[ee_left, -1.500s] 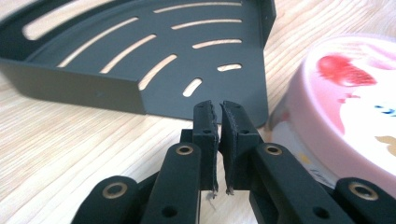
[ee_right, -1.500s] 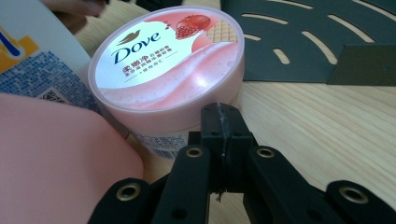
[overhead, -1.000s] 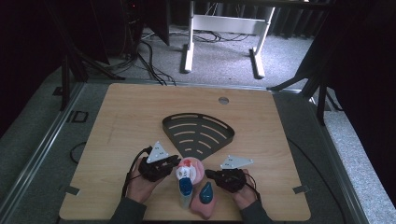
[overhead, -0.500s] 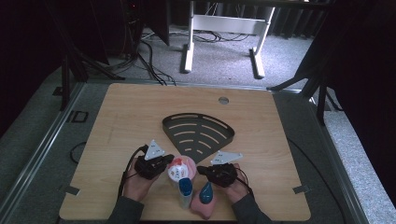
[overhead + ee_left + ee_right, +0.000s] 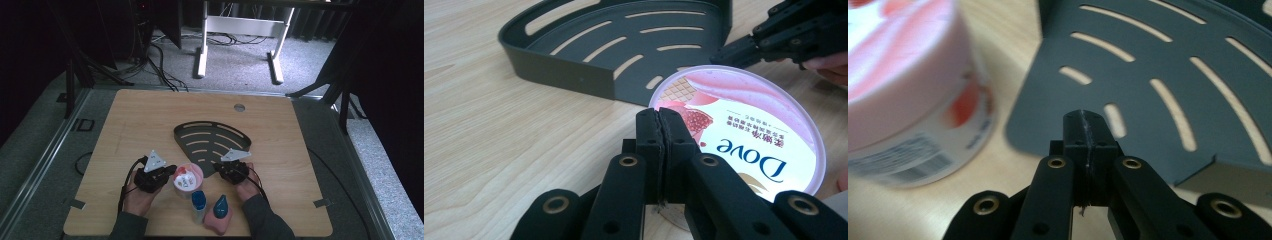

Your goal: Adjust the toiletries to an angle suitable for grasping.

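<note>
We see the pink Dove tub (image 5: pixel 187 179) standing on the table (image 5: pixel 130 120) at the six o'clock edge of the black slotted rack (image 5: pixel 210 140). Our left gripper (image 5: pixel 170 174) sits at the tub's nine o'clock, our right gripper (image 5: pixel 218 170) at its three o'clock, both with jaws pressed together, empty.

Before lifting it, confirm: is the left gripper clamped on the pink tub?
No: the left gripper is shut on nothing, its jaws pressed together beside the pink tub.
</note>
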`<state>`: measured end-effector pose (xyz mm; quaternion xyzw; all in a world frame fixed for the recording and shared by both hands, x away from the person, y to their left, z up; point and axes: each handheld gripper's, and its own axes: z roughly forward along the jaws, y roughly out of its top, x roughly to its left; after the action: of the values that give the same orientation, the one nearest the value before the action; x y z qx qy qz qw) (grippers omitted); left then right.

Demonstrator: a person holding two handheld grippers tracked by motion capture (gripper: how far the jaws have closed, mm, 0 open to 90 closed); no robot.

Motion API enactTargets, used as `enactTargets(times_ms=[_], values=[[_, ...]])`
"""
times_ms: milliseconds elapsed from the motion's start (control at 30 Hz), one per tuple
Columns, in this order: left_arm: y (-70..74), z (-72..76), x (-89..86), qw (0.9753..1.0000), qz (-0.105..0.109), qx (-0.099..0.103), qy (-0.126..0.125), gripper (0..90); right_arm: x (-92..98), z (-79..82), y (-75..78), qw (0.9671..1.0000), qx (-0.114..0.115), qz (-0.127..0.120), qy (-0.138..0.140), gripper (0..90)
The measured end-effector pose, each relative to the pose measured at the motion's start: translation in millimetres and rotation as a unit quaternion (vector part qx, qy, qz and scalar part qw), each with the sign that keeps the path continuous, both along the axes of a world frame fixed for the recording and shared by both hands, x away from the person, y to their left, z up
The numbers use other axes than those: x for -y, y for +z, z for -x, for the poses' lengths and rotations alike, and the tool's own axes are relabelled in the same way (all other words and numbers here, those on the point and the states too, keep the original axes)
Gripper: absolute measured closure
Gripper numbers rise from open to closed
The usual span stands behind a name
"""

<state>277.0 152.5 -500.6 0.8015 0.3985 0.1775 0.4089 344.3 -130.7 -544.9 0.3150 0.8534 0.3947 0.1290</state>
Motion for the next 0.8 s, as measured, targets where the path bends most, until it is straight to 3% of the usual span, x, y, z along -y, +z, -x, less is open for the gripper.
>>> enactTargets(times_ms=[100,333,800], values=[[0.1,-1.1,-4.3,1.0000,-0.001,0.000,0.008,88.6,-2.3,-5.7,-1.5,0.9999,-0.001,0.000,-0.010,90.0],[-0.2,-3.2,-9.7,0.9997,-0.002,0.002,0.023,88.6,-11.7,-17.4,-9.4,0.9993,0.003,0.027,-0.024,90.0],[-0.6,-17.7,-14.1,0.9992,-0.010,0.009,0.038,88.8,-5.6,-21.2,-8.6,0.9993,0.001,0.031,-0.023,90.0]])
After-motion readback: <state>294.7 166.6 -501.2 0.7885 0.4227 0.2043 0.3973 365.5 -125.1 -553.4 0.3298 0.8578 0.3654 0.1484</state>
